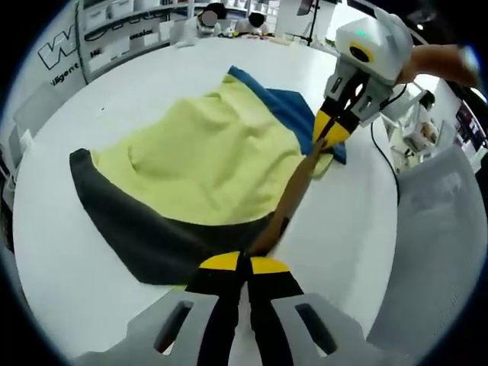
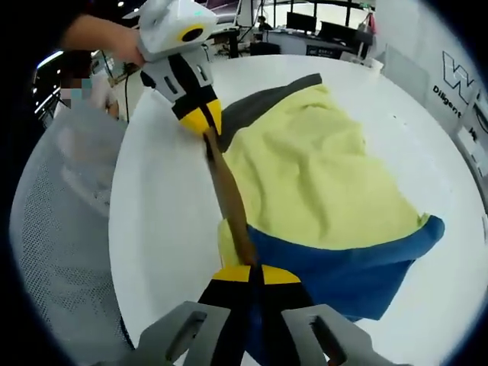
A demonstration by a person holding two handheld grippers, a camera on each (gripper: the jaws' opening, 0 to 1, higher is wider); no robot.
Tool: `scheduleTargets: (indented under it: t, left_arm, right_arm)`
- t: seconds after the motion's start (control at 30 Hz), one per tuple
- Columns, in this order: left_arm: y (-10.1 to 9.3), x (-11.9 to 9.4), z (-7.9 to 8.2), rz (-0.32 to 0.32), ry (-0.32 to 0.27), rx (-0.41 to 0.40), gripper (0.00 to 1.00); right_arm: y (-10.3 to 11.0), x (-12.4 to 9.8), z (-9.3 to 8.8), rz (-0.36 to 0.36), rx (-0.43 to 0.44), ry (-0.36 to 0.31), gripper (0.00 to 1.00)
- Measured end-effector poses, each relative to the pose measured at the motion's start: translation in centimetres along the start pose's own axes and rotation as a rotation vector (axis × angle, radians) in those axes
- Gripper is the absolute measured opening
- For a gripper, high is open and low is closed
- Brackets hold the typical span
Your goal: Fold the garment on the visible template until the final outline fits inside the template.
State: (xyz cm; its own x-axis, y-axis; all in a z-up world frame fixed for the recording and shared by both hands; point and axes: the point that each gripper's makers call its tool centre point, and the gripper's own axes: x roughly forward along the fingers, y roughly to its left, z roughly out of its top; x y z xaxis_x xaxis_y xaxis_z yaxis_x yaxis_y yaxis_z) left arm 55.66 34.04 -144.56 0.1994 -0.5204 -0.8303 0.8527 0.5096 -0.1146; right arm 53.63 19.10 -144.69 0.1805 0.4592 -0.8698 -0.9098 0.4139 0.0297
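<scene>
Yellow garment [image 1: 206, 156] edge stretched between left gripper [image 1: 244, 263], right gripper [image 2: 255, 271]

left gripper [image 1: 244, 263] jaws closed – pinching garment [image 1: 206, 168] near edge, right gripper [image 2: 252, 273] jaws closed on same edge, opposite end, brown strip taut between – bare forearm [image 2: 99, 34] behind left gripper

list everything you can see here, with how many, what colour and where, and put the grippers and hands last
garment: one, yellow with a dark grey band and a blue band, spread on the table
brown strip: one, brown, along the garment's edge, stretched between the two grippers
table: one, white, under the garment
mesh chair: one, grey, beside the table
left gripper: one, black and yellow jaws, shut on the brown strip
right gripper: one, black and yellow jaws, shut on the brown strip
hand: one, holding the left gripper
</scene>
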Motion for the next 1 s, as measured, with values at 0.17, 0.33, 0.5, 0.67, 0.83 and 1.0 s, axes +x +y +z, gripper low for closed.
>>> scheduleTargets:
  t: [0.17,0.33,0.5,0.67,0.83,1.0]
  left_arm:
    - [-1.1,-0.4,-0.8,-0.027,-0.004,-0.022,0.02]
    - [-2.0,-0.8,-1.4,-0.053,-0.007,-0.053,0.02]
    - [-2.6,-0.9,-1.9,-0.070,0.003,-0.043,0.02]
    - [-3.6,-1.2,-2.5,-0.096,0.019,-0.049,0.02]
    - [-4.5,-1.3,-3.0,-0.129,0.034,-0.055,0.02]
    - [-5.4,-1.4,-3.4,-0.161,0.046,-0.040,0.02]
  right_arm:
    - [1.2,-0.2,-0.4,0.027,-0.003,0.005,0.00]
    - [1.7,-0.2,-0.6,0.037,0.003,-0.004,0.00]
    - [2.8,-0.4,-0.8,0.056,0.006,-0.006,0.00]
    - [3.7,-0.6,-1.2,0.080,0.010,-0.022,0.00]
    - [4.7,-0.8,-1.7,0.105,0.024,-0.038,0.00]
    - [5.8,-1.0,-2.2,0.140,0.014,-0.038,0.00]
